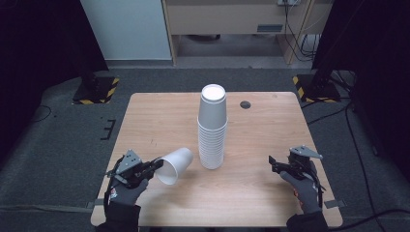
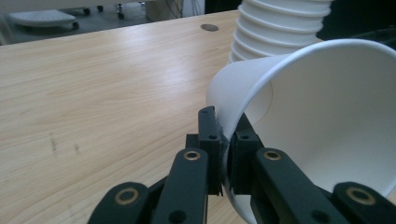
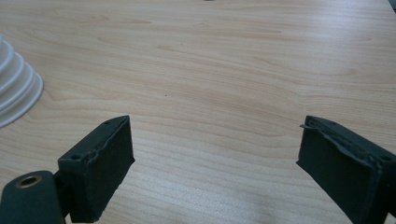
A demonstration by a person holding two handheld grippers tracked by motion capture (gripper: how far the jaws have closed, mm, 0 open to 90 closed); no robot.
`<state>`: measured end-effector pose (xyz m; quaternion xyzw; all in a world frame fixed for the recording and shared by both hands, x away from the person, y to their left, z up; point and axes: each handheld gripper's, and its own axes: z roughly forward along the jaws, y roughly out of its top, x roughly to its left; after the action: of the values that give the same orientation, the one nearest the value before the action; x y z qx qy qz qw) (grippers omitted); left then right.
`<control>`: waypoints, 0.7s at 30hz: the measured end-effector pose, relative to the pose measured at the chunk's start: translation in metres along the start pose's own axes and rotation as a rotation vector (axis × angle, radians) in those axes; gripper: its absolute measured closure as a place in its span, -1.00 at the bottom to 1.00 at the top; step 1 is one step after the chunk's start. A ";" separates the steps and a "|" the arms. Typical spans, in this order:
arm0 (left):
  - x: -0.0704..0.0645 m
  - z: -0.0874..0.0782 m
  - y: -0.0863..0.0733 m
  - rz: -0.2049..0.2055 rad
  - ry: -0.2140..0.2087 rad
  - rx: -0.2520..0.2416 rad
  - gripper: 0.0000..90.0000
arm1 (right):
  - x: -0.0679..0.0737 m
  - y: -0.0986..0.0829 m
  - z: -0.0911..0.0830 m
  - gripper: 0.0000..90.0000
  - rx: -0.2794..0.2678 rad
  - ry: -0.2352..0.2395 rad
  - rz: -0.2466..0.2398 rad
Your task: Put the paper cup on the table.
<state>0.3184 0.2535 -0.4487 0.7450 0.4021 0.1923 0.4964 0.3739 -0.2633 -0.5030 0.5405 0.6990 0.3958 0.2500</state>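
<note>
A tall stack (image 1: 212, 126) of white paper cups stands upside down near the middle of the wooden counter (image 1: 270, 188), bases up, rims stepping down to the wood. In the left gripper view the stack (image 2: 275, 28) rises just behind the held cup.

The left tongs (image 1: 155, 166) sit at the near left, gripped by a gloved hand (image 1: 124, 191). They are pinched on the rim of a single cup (image 1: 174, 166), one jaw inside the wall and one outside. The cup lies tipped on its side, mouth toward the near edge, base pointing up and to the right toward the stack, just beside it but apart. In the left gripper view the cup (image 2: 322, 121) opens wide toward the camera, its rim caught between the closed pads (image 2: 211, 135).

The right tongs (image 1: 273, 163) hover at the near right, well apart from the stack, held by the other gloved hand (image 1: 302, 186). In the right gripper view these tongs (image 3: 215, 154) stand wide, nothing between them but bare wood, with the stack's lowest rims (image 3: 16, 91) at the far left edge.

A small dark round disc (image 1: 245, 104) is set into the counter at the far right of the stack.
</note>
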 end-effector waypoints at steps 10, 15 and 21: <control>0.013 -0.007 0.001 -0.060 0.092 0.027 0.90 | -0.002 -0.006 0.006 -0.77 0.047 -0.013 -0.037; 0.019 -0.007 0.005 -0.070 0.133 0.041 0.90 | -0.004 -0.012 0.011 -0.77 0.105 -0.024 -0.066; 0.027 -0.010 0.010 -0.106 0.159 0.043 0.90 | -0.005 -0.016 0.017 -0.77 0.155 -0.035 -0.101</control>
<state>0.3323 0.2790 -0.4386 0.7153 0.4833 0.2157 0.4563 0.3799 -0.2651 -0.5257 0.5291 0.7495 0.3179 0.2393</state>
